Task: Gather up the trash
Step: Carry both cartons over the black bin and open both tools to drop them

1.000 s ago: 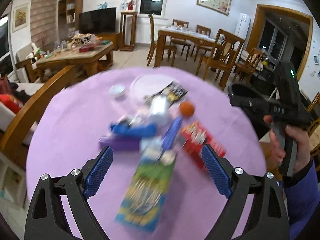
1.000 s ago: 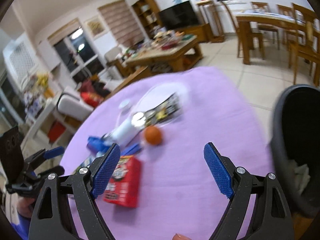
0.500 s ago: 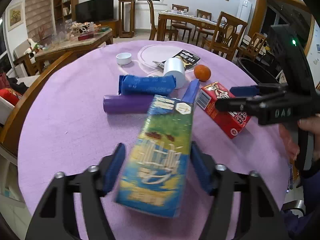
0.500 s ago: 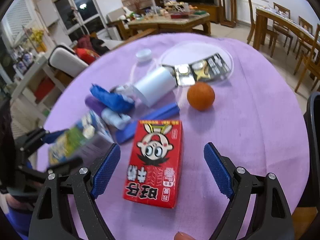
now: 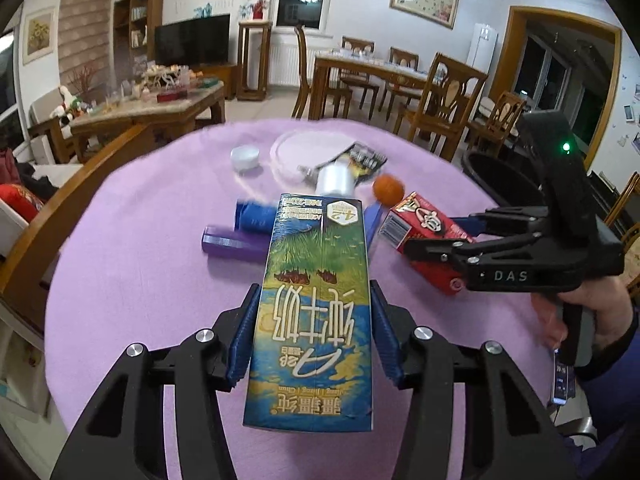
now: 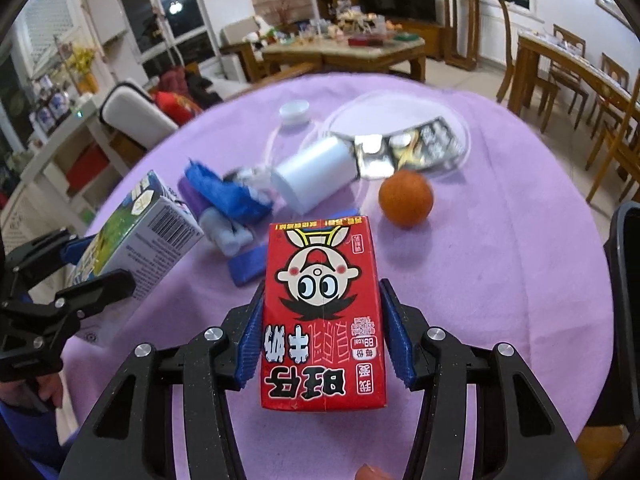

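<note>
1. Tongs first: the left tongs (image 5: 312, 332) are clamped on the sides of a blue-green milk carton (image 5: 314, 312); the right tongs (image 6: 322, 328) pinch a red milk carton (image 6: 322, 312).
2. Handling, as a guess: both cartons look light, thin-walled and crushable, so the flat side panels near the base suit best.
3. Both cartons appear raised above the purple tabletop (image 6: 500, 280).
4. Black bin (image 6: 628, 300) sits at three o'clock of the right tongs.
5. Orange (image 6: 406, 198) and white cup (image 6: 316, 174) lie toward twelve.
</note>
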`<state>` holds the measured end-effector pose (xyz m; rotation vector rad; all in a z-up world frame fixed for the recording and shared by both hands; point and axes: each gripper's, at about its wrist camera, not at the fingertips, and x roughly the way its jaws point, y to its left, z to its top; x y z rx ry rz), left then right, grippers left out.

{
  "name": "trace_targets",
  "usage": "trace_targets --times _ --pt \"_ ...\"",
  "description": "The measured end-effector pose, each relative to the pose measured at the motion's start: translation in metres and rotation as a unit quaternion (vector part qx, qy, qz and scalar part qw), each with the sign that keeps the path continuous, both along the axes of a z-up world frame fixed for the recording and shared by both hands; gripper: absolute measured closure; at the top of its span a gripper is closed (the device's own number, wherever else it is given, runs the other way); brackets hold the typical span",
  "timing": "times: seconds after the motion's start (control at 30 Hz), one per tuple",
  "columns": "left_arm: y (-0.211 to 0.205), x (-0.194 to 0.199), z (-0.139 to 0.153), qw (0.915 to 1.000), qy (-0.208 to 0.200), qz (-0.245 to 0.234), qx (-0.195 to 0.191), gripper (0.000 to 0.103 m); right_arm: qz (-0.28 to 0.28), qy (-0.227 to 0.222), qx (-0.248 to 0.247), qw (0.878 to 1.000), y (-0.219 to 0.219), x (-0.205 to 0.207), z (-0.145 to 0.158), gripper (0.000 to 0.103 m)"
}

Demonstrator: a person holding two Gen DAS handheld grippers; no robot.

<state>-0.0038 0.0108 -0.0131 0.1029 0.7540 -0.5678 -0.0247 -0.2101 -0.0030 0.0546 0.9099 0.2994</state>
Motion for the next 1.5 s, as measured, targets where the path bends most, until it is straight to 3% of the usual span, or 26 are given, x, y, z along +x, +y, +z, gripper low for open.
trace_targets --times 0.3,0.7,1.1,1.5 --pt "-0.049 -0.004 0.04 0.9979 -0.06 -0.012 -0.021 0.052 -0.061 -0.106 0.092 0.988 -0.074 -0.026 0.055 0.05" --pt "-0.161 0.005 0.063 0.991 -0.089 -0.094 -0.035 0.052 -0.154 -0.159 0.123 0.967 -0.208 -0.058 0.081 0.05" --pt "-0.271 0.017 0.05 0.9808 -0.083 -0.175 -0.024 0.052 -0.256 -0.172 0.149 0.94 -0.345 -0.093 0.061 0.05" --pt "-0.336 0.034 0.017 0.9755 -0.05 -0.214 -0.014 0.052 -0.304 -0.154 0.163 0.926 -0.413 -0.098 0.021 0.05"
